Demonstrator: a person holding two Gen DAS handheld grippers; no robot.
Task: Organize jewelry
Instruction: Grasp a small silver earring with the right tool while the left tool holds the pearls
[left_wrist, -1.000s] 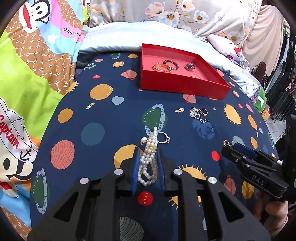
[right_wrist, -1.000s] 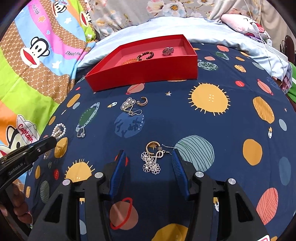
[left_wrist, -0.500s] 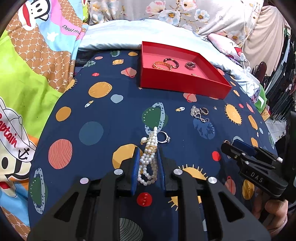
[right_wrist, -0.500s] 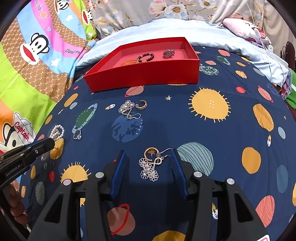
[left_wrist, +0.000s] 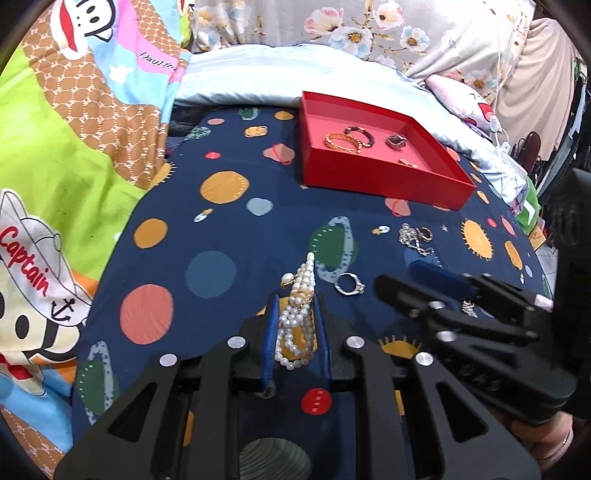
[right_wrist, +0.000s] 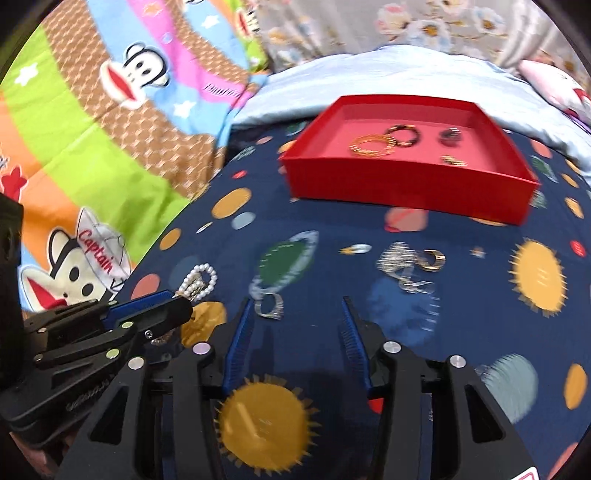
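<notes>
Your left gripper (left_wrist: 295, 325) is squeezed on the pearl bracelet (left_wrist: 297, 317). Your open right gripper (right_wrist: 295, 325) has swung left; the ring (right_wrist: 271, 306) now lies just ahead of it.

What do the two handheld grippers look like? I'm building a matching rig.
The left gripper and the right gripper share a matte black angular frame with triangular cutouts, silver round screw heads, and blue ribbed pads on the inner faces of the fingers. No cables or sleeves are visible.
</notes>
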